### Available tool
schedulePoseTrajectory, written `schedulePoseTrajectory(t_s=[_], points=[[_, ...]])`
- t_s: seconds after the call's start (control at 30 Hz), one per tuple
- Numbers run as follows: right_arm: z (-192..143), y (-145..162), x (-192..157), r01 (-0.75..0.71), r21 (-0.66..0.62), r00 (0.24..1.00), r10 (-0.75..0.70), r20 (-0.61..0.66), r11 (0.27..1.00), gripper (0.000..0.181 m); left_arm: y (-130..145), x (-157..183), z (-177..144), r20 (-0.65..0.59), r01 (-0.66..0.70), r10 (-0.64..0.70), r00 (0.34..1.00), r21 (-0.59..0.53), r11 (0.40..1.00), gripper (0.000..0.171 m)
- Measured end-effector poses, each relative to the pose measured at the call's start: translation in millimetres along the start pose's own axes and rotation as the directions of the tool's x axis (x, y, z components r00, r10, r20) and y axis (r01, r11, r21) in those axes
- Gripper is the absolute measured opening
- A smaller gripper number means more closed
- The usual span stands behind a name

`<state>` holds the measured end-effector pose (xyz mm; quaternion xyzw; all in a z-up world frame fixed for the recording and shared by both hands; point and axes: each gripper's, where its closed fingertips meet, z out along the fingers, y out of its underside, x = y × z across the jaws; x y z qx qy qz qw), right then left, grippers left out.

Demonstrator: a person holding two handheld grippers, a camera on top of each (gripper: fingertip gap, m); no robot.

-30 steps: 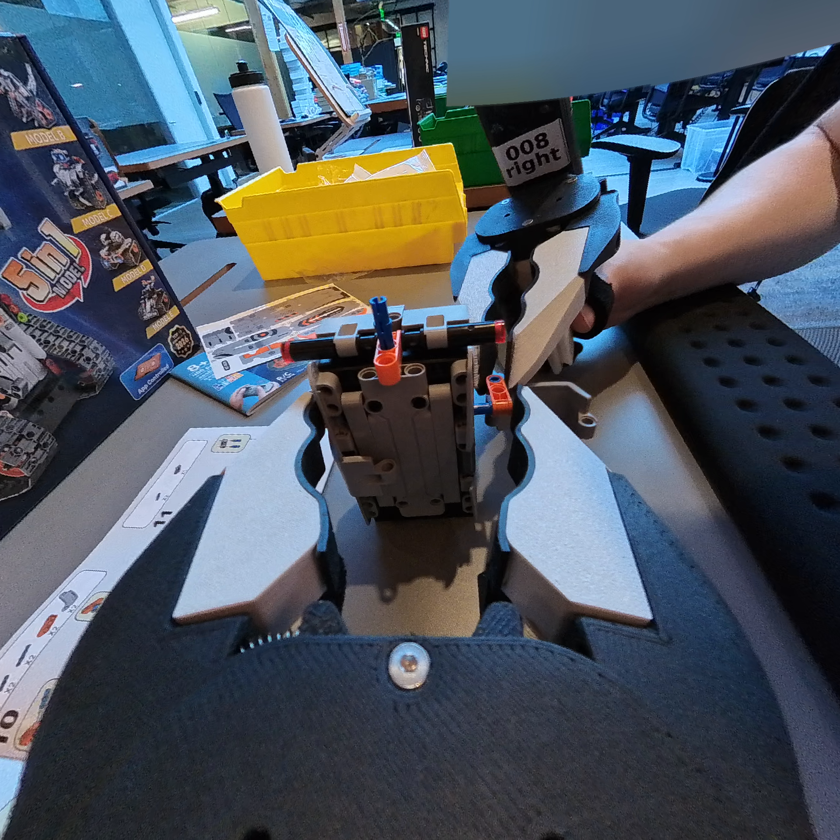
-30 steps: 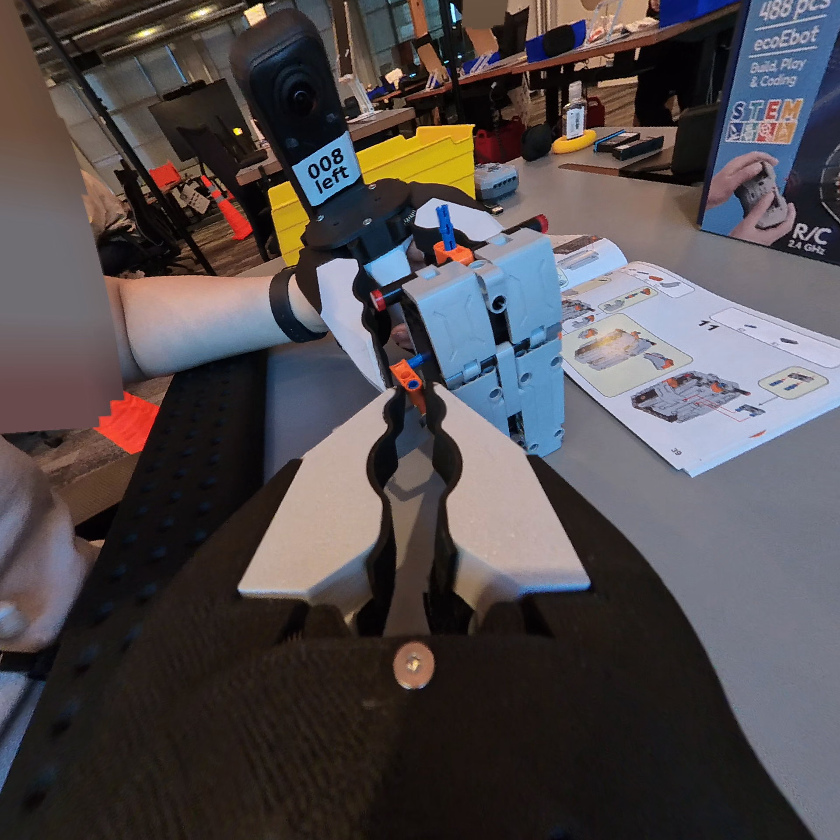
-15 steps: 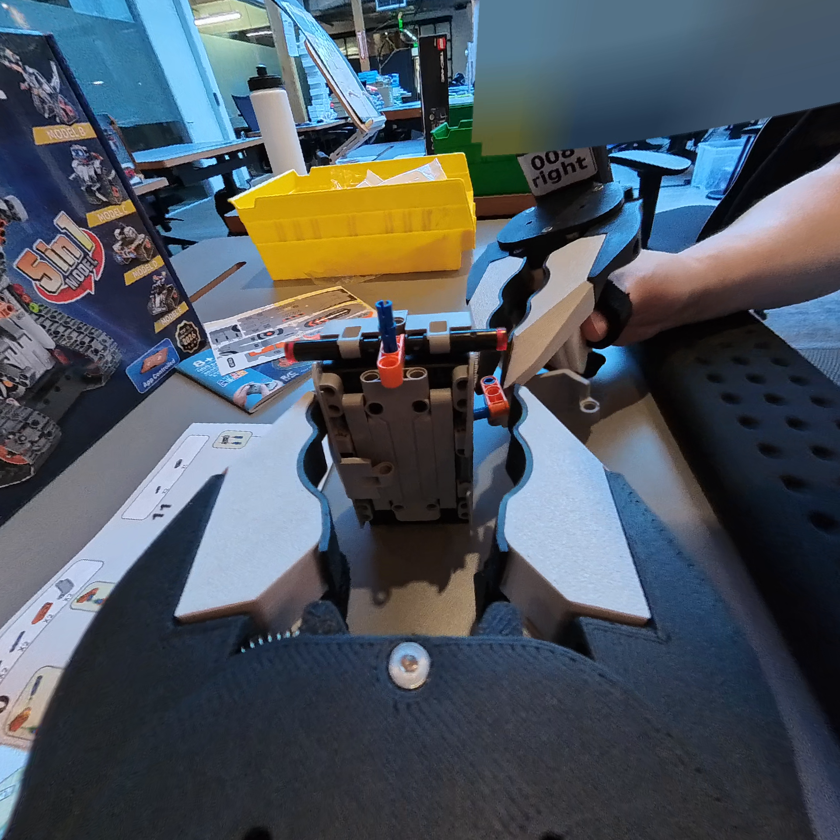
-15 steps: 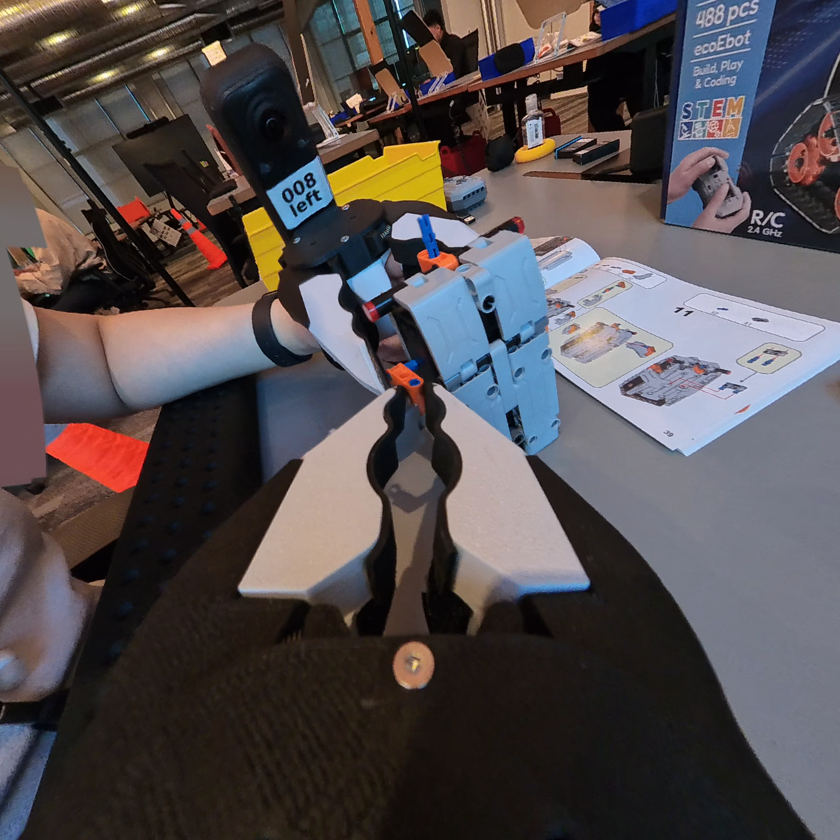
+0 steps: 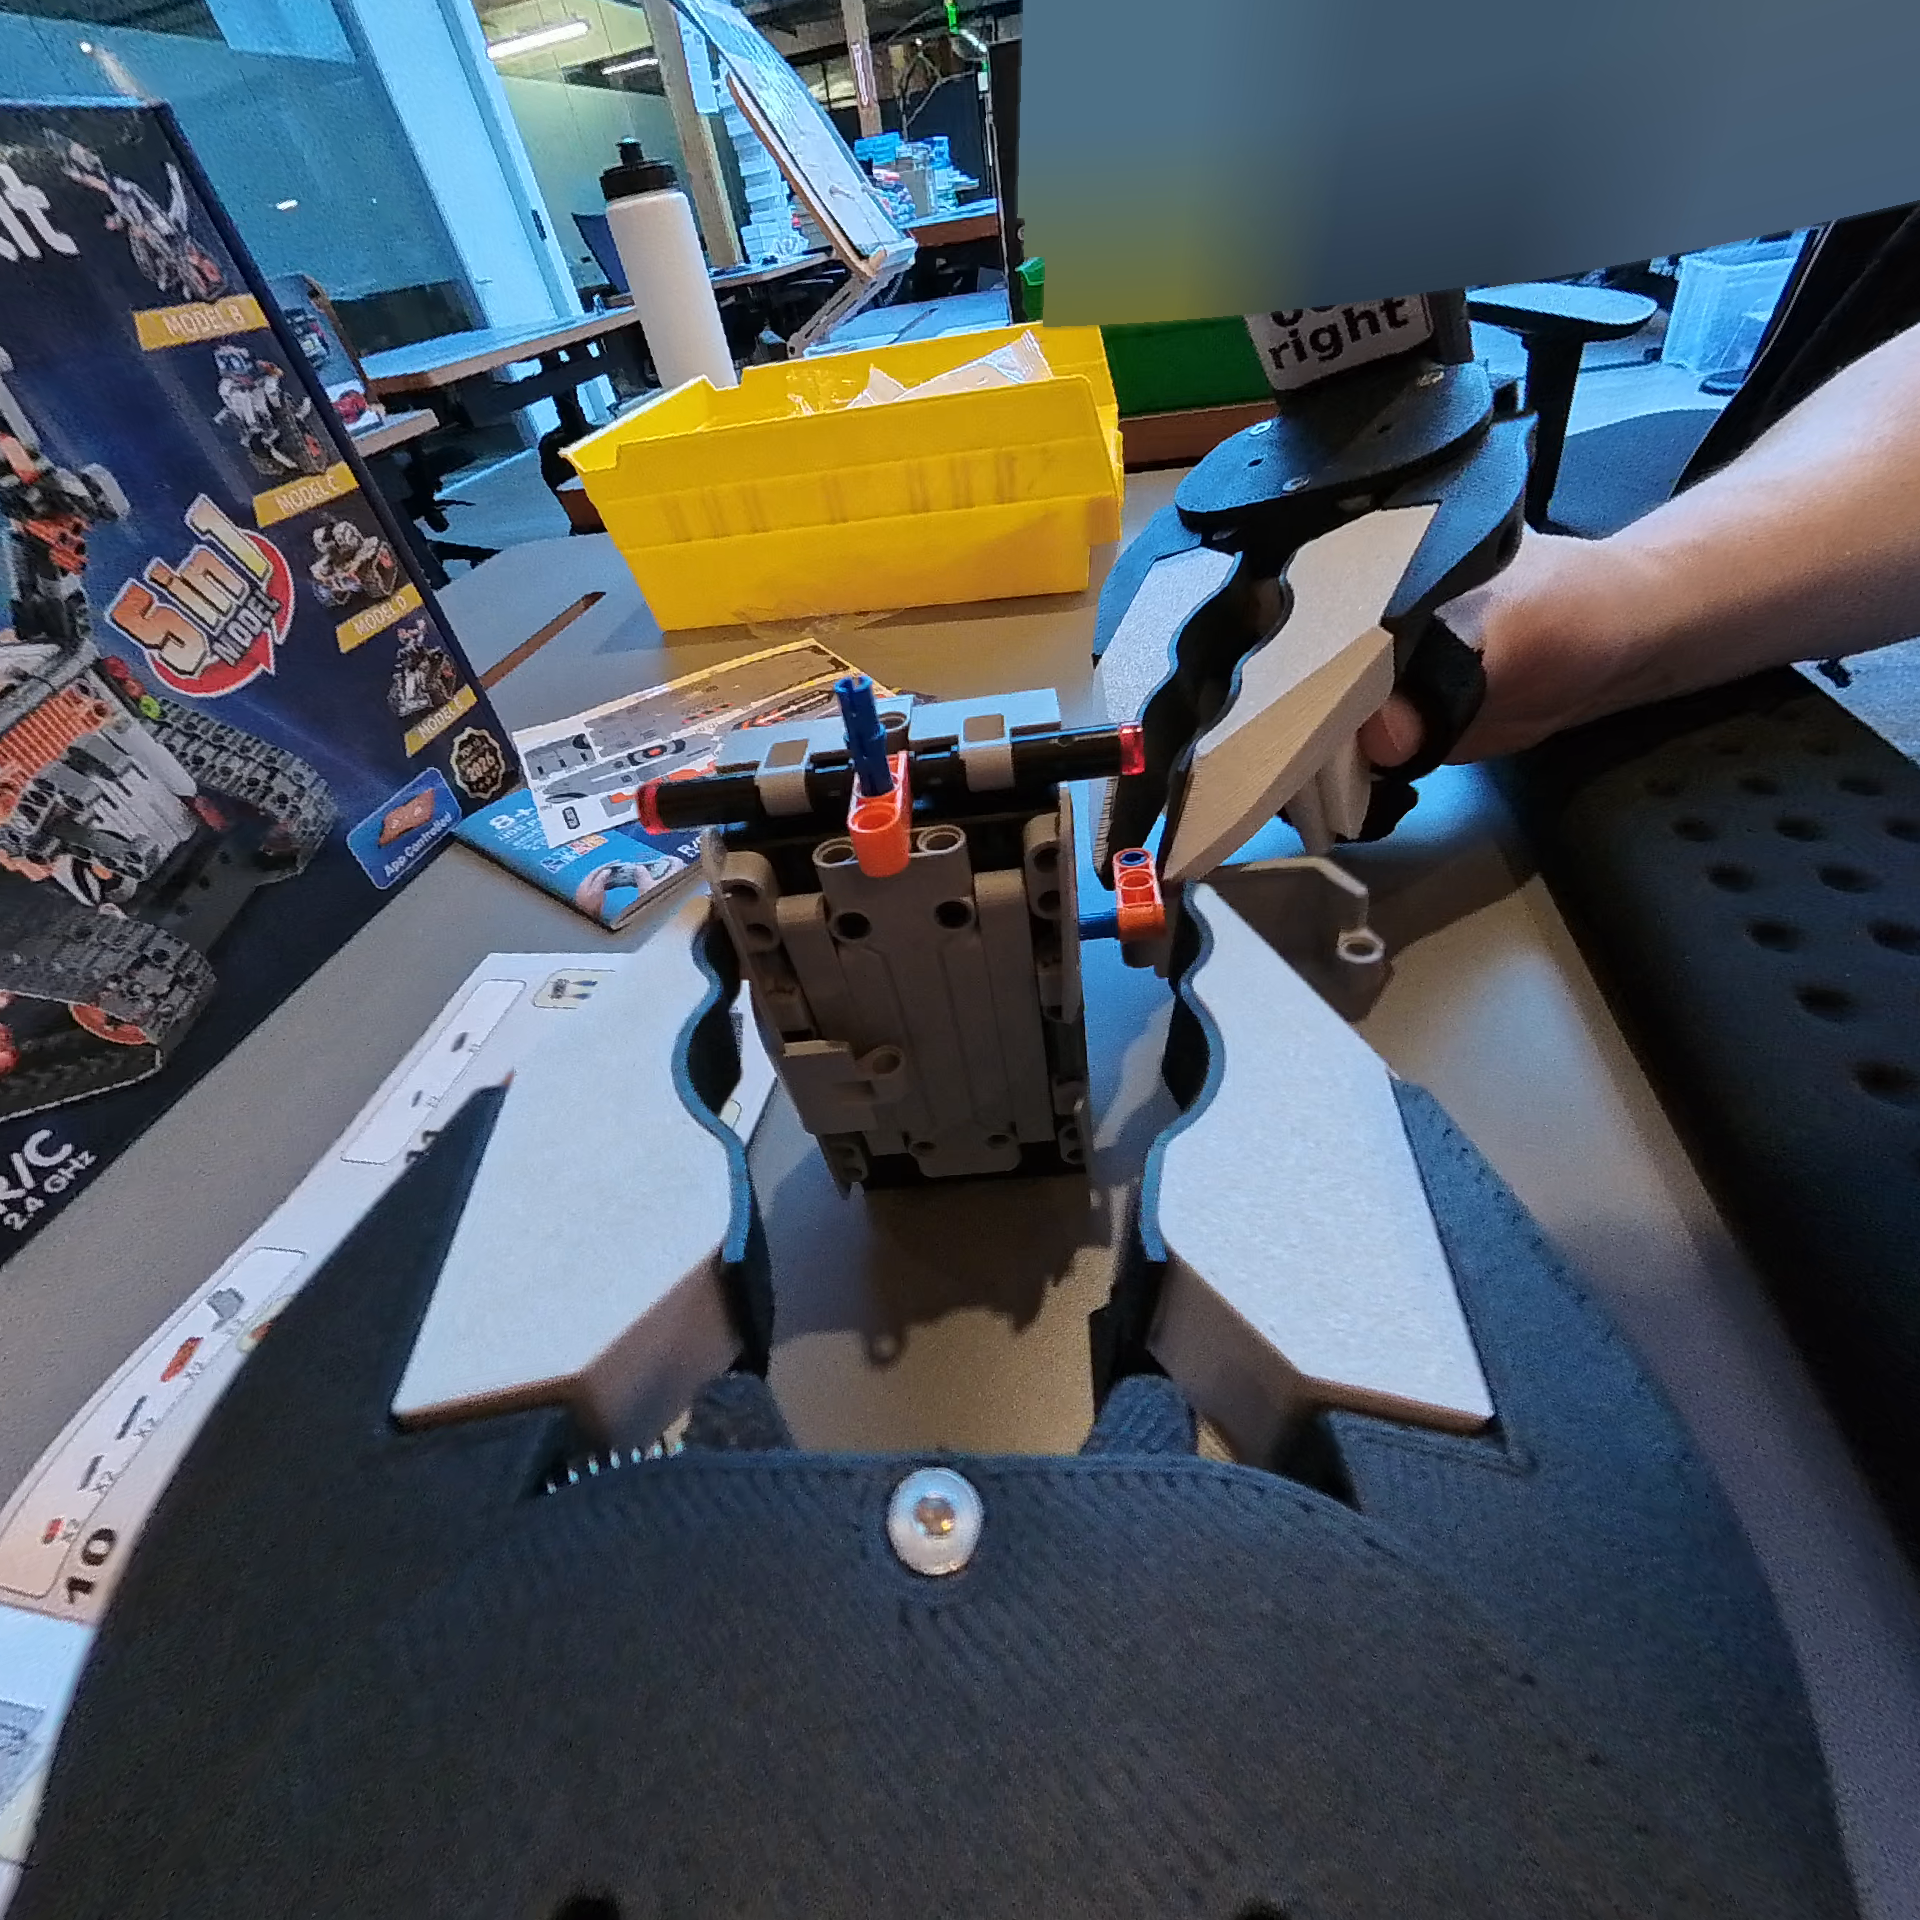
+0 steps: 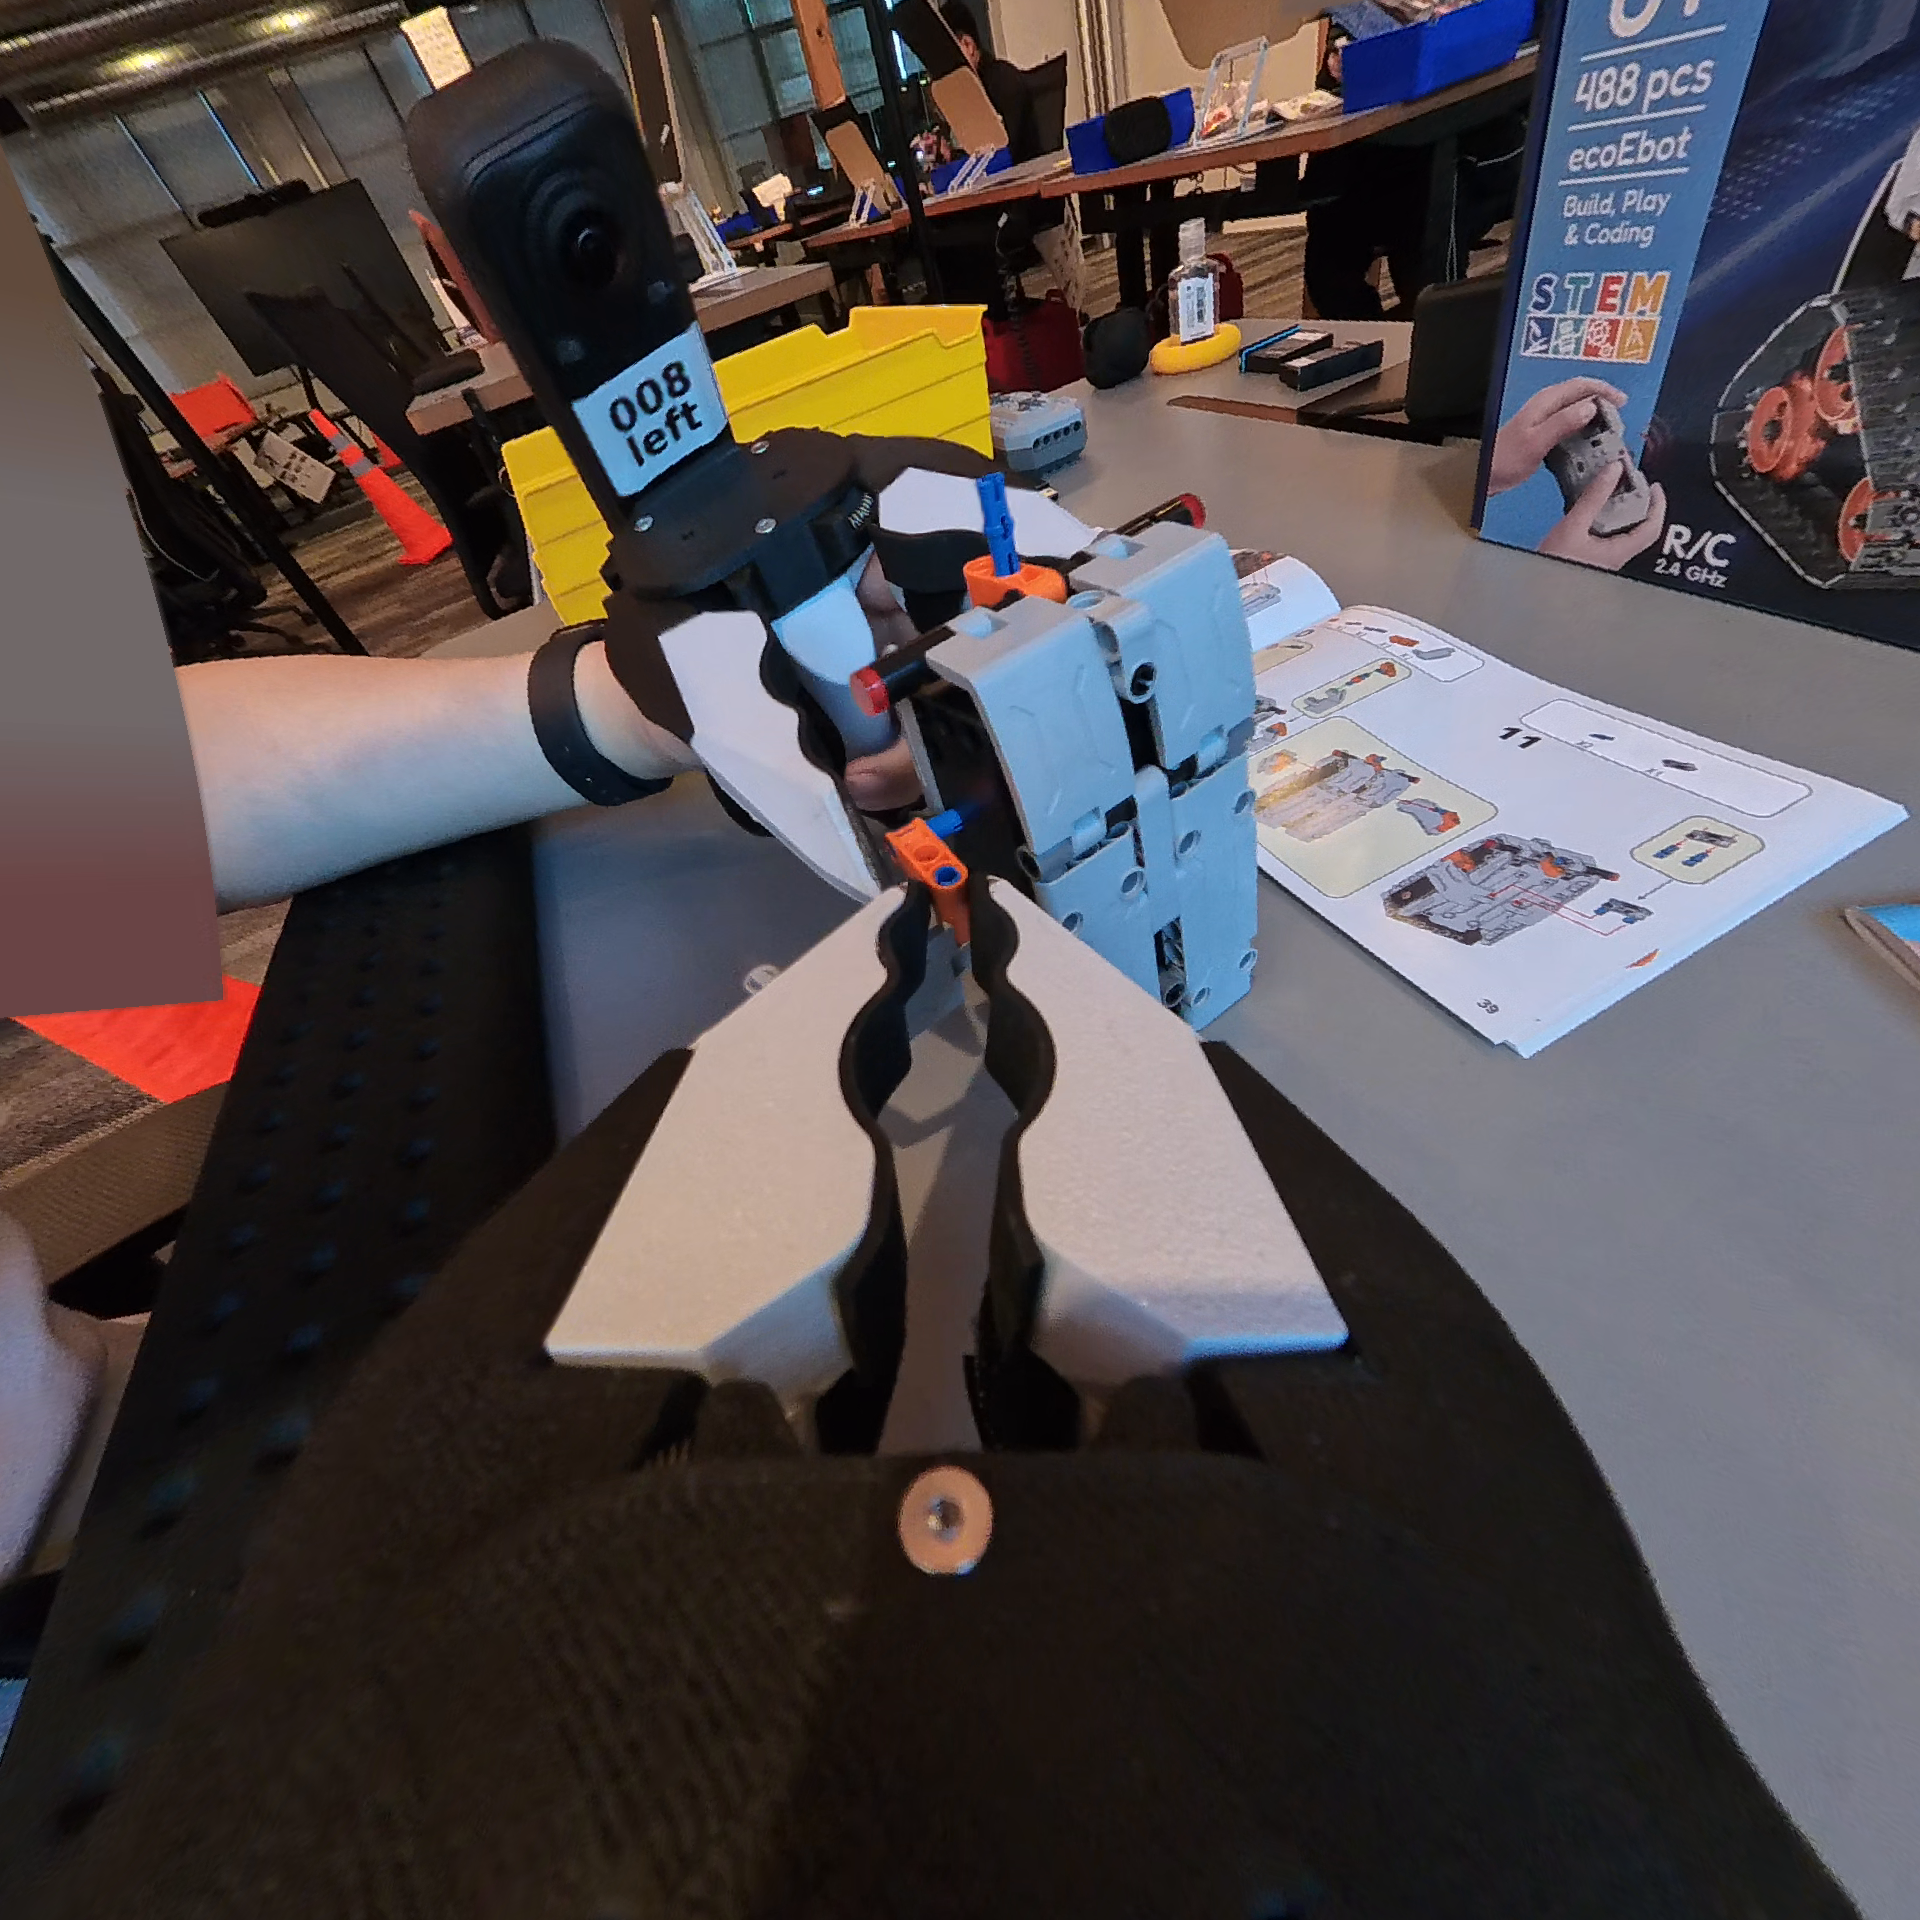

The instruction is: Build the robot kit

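Note:
A grey block-built assembly (image 5: 914, 1018) stands on the grey table (image 5: 1538, 1195), slightly tilted. A black axle with red ends (image 5: 1039, 750) crosses its top, next to a blue pin in an orange connector (image 5: 878, 821). My left gripper (image 5: 945, 935) is shut on the assembly, one finger on each side. In the right wrist view the assembly (image 6: 1122, 748) hides most of that gripper, but its near finger (image 6: 758, 748) shows. My right gripper (image 6: 945, 914) is shut on a small orange connector (image 6: 930, 857) with a blue pin, at the assembly's side. That connector (image 5: 1138, 894) also shows in the left wrist view under the right gripper (image 5: 1143, 873).
An open instruction booklet (image 6: 1538, 831) lies by the assembly. A tall printed product box (image 5: 187, 644) stands at the left. A yellow bin (image 5: 862, 520) and a white bottle (image 5: 670, 281) are behind. A loose grey piece (image 5: 1320, 914) lies near a black perforated pad (image 5: 1766, 935).
Both grippers and the assembly have shifted slightly together against the background. Both grips are unchanged, and the orange connector stays at the assembly's side.

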<state>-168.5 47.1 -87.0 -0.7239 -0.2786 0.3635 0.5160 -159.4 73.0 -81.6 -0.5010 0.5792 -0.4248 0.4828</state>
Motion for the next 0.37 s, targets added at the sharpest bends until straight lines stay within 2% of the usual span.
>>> schedulePoseTrajectory(t_s=[0.13, 0.23, 0.37], points=[[0.7, 0.2, 0.3, 0.021, -0.005, 1.000, -0.021, -0.009, 1.000, 0.007, -2.9, -3.1, -3.4, 0.004, 0.062, -0.062, 0.998, 0.008, 0.998, 0.083], [0.7, -0.5, 0.3, 0.034, -0.004, 0.999, -0.034, -0.013, 0.999, 0.007, -1.6, -5.0, -7.6, 0.018, 0.060, -0.060, 0.998, -0.007, 0.998, 0.080], [1.5, 0.0, 0.1, 0.049, -0.010, 0.999, -0.049, -0.015, 0.999, 0.007, 4.5, -3.6, -8.0, 0.031, 0.070, -0.069, 0.997, -0.047, 0.996, 0.087]])
